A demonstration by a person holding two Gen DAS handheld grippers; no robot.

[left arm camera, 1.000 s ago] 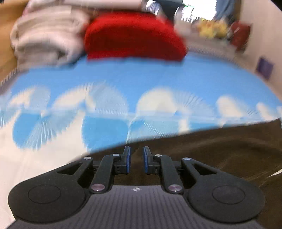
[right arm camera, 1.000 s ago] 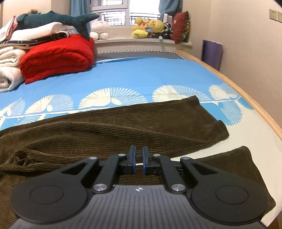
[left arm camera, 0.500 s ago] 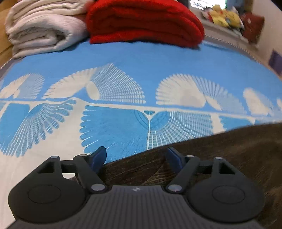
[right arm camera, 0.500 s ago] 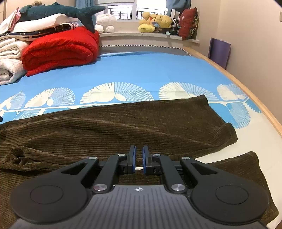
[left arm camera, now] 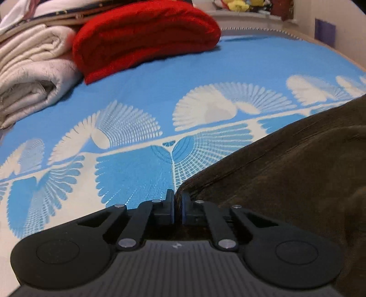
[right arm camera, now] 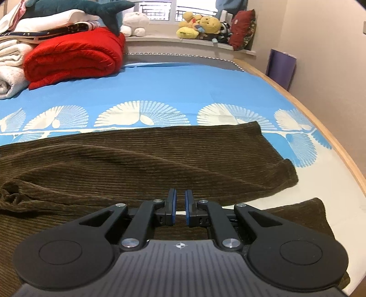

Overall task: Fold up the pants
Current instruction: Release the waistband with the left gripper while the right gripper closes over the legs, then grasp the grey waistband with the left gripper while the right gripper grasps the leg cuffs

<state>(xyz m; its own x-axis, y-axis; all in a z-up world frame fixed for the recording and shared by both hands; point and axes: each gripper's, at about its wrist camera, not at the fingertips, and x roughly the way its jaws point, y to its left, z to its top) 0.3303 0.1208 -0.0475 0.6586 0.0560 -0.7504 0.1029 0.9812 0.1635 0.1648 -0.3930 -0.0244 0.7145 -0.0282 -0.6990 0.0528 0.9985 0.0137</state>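
Note:
Dark brown corduroy pants [right arm camera: 141, 160] lie across the blue and white bedsheet [right arm camera: 183, 91], with one leg [right arm camera: 205, 150] stretched to the right and a second leg [right arm camera: 297, 219] nearer me. My left gripper [left arm camera: 178, 194] has closed on the pants' [left arm camera: 286, 173] left corner, where the fabric edge runs in between the fingertips. Over the inner edge of the near leg, my right gripper [right arm camera: 180, 194] stays shut. A sliver of white sheet shows past its pads, and I see no cloth pinched between them.
A folded red blanket [left arm camera: 141, 38] and cream blankets [left arm camera: 29, 75] are stacked at the head of the bed. A shark plush [right arm camera: 77, 6] and other stuffed toys [right arm camera: 199, 25] sit by the window ledge. The bed's wooden edge [right arm camera: 320, 128] curves along the right.
My left gripper opened wide, dropped toward the pants' left corner while rolling, and closed there. The right gripper and the pants under it have hardly shifted.

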